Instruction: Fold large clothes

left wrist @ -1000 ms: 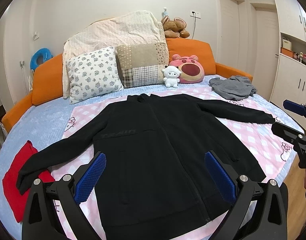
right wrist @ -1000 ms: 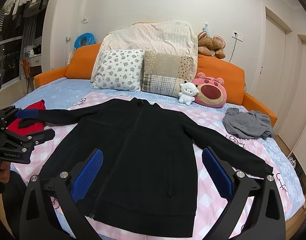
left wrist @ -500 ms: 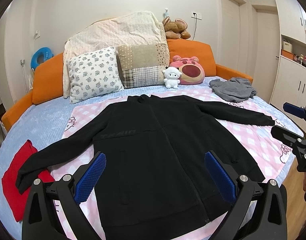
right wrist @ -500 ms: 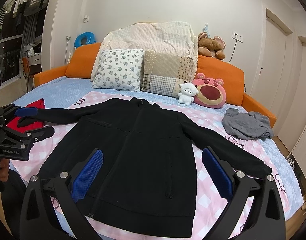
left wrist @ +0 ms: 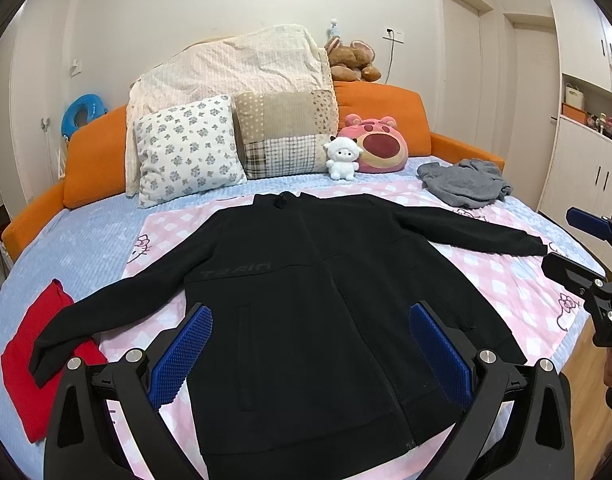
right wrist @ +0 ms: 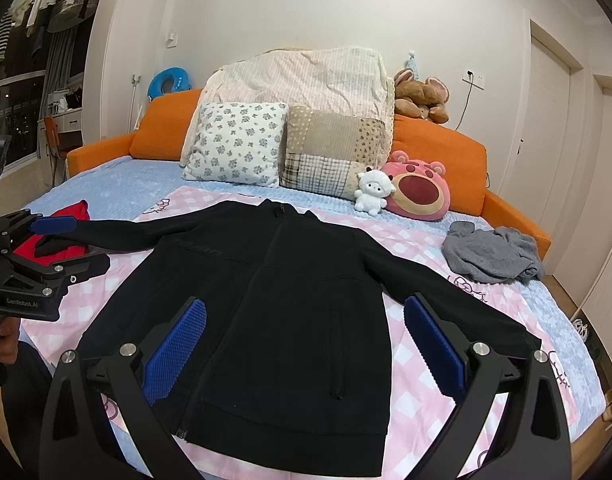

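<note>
A large black zip jacket [left wrist: 306, 300] lies flat and face up on a pink checked sheet [left wrist: 517, 280], sleeves spread out to both sides; it also shows in the right wrist view [right wrist: 274, 312]. My left gripper [left wrist: 309, 356] is open and empty above the jacket's hem. My right gripper [right wrist: 306, 348] is open and empty above the hem too. Each gripper shows at the edge of the other's view: the right one [left wrist: 577, 244] near the right cuff, the left one [right wrist: 58, 244] near the left cuff.
A red garment [left wrist: 30, 356] lies under the left cuff. A grey garment [left wrist: 465, 184] lies crumpled at the far right. Pillows [left wrist: 186, 148] and plush toys [left wrist: 377, 148] stand along the orange headboard [left wrist: 94, 164]. White cupboards [left wrist: 585, 160] stand at the right.
Both grippers have drifted slightly, so the jacket sits a little lower in the views. Jaws stay open. The jacket has not moved.
</note>
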Demonstrator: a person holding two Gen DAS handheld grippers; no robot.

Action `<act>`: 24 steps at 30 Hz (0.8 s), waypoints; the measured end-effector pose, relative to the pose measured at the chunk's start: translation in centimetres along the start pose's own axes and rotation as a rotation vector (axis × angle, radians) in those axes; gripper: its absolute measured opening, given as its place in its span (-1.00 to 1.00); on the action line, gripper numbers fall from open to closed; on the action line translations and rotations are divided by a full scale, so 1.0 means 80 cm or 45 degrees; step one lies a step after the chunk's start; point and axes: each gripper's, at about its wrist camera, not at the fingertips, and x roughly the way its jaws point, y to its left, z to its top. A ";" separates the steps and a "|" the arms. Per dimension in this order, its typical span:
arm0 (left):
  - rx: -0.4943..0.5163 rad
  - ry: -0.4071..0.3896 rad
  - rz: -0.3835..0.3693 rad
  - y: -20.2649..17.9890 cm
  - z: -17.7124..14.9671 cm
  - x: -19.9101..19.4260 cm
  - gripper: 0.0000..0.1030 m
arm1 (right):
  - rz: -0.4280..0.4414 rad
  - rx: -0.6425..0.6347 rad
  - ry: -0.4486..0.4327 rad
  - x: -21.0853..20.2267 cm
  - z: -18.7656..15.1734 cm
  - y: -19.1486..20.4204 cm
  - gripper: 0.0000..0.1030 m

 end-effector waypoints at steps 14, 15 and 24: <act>-0.003 0.001 0.005 0.000 -0.004 -0.001 0.94 | -0.002 -0.005 -0.002 0.000 -0.002 0.002 0.91; -0.004 0.000 0.002 0.001 -0.004 -0.001 0.94 | -0.003 -0.007 -0.002 -0.001 -0.001 0.002 0.91; -0.005 0.000 0.004 0.001 -0.005 -0.001 0.94 | -0.003 -0.004 -0.002 0.000 -0.001 0.002 0.91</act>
